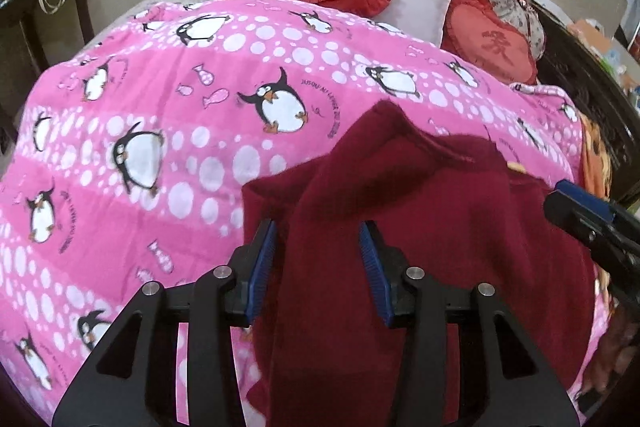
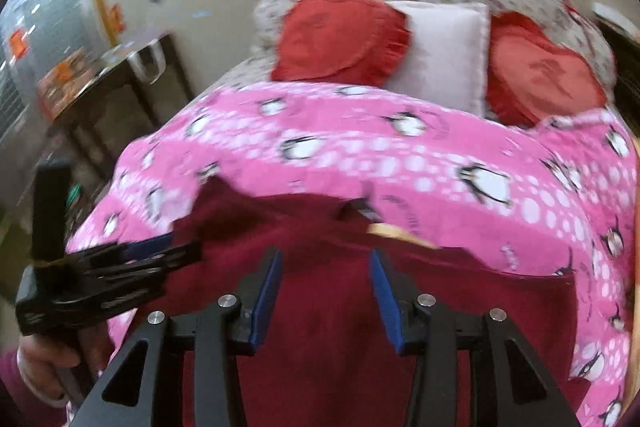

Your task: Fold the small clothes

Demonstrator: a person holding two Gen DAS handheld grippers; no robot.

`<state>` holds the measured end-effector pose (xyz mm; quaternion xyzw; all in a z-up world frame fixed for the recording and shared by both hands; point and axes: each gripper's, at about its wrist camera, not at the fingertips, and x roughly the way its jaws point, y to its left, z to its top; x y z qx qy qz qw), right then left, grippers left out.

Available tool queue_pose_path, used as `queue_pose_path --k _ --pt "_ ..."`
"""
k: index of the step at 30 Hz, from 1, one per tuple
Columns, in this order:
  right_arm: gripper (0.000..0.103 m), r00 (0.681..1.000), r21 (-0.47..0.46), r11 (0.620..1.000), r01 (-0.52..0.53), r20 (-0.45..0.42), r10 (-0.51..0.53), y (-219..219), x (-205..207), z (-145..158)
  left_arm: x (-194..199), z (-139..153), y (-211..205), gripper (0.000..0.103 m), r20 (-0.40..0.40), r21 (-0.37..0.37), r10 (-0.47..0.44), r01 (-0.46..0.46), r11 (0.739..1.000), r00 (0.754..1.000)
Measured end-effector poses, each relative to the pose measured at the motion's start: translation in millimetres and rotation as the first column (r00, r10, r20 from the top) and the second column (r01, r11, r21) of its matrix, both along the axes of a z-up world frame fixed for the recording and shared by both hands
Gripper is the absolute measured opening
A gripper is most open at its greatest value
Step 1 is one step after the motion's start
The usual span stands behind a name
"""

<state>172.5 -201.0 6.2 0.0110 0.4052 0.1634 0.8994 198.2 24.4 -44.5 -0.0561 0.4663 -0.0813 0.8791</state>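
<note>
The maroon garment lies on the penguin blanket: soft, light, limp. Left gripper and right gripper gape wide, empty; its edges look best to pinch.

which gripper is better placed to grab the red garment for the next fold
Left, probably. The left gripper has a raised fold of the dark red garment between its open jaws; the right gripper hovers open over flatter cloth.
</note>
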Motion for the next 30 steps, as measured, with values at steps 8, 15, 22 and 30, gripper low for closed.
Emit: queue_pose_path --k 8,15,22,30 --pt "0.047 0.989 -0.109 0.993 -0.049 -0.142 0.033 39 25 -45 -22 4 16 0.043 -0.002 -0.016 0.025 -0.025 1.000 1.000" --pt "0.051 0.984 -0.090 0.994 -0.069 -0.172 0.053 48 27 -28 -37 6 30 0.043 0.012 -0.021 0.026 -0.026 0.999 1.000" --pt "0.061 0.978 -0.007 0.997 -0.076 -0.195 0.074 73 36 -19 -43 0 49 0.043 -0.021 -0.092 0.047 -0.049 0.995 0.999" --pt "0.063 0.964 0.083 0.995 -0.050 -0.257 0.070 89 50 -22 -51 -29 84 0.072 -0.104 -0.314 0.113 -0.140 0.939 0.988"
